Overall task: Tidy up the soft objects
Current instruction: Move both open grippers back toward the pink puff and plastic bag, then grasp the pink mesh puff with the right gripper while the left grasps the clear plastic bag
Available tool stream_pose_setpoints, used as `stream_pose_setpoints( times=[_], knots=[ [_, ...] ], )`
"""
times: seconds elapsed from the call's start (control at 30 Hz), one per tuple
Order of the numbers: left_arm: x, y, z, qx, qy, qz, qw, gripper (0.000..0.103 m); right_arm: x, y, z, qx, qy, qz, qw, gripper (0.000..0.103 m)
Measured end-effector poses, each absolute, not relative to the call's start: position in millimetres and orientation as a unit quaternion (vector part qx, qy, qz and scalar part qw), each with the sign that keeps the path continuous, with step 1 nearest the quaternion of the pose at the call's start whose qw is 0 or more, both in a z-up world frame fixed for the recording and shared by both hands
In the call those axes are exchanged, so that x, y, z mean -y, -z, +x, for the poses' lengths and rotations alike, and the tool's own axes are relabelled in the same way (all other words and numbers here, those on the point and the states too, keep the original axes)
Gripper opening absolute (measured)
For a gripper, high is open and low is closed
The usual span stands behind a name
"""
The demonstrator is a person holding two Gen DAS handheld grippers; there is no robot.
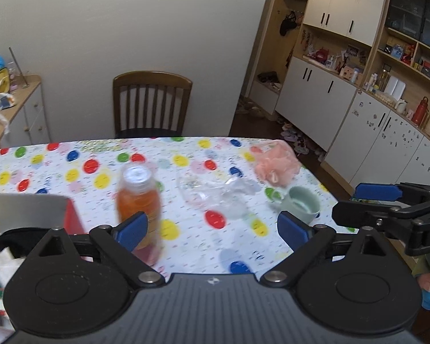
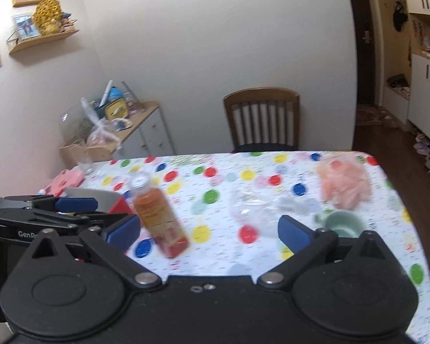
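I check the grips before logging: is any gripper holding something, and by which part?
Nothing is held. The left gripper and right gripper are both open and empty above the table.

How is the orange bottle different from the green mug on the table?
The orange bottle is tall, see-through and capped; the green mug is squat, opaque and open-topped. The bottle stands toward the table's left, the mug near its right edge. Both stand upright on the dotted tablecloth.

The right gripper (image 2: pixel 209 230) hangs with jaws wide over the dotted table (image 2: pixel 272 177), pink mesh puff (image 2: pixel 344 185) beyond.
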State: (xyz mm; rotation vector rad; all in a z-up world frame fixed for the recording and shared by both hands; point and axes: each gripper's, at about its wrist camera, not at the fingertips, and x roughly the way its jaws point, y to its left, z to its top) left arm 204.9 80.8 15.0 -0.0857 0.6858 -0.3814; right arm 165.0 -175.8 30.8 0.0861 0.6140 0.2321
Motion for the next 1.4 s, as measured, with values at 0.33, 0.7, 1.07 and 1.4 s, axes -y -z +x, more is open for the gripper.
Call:
stream_pose_setpoints(
  times=[0.33, 0.7, 1.07, 1.4],
  knots=[
    [1.9, -10.6, 228.9, -0.323, 0.197, -0.026, 0.925, 0.102, 254.5, -29.4, 181.2, -0.297, -0.084, 0.035, 0.950, 0.103],
    [59.5, 9.6, 275.9, -0.302, 0.187, -0.016, 0.935, 0.102, 323.1, -12.9, 226.8, -0.313, -0.057, 0.026, 0.948, 0.103],
    [90.2, 49.6, 340.0, -0.331, 0.174, 0.004, 0.927, 0.102, 355.1, 20.1, 300.2, -0.350, -0.054, 0.023, 0.935, 0.103],
    [105.0, 98.9, 392.4, -0.363, 0.170, 0.055, 0.915, 0.102, 359.7, 53.6, 366.5, -0.383, -0.050, 0.006, 0.922, 0.103]
  ],
)
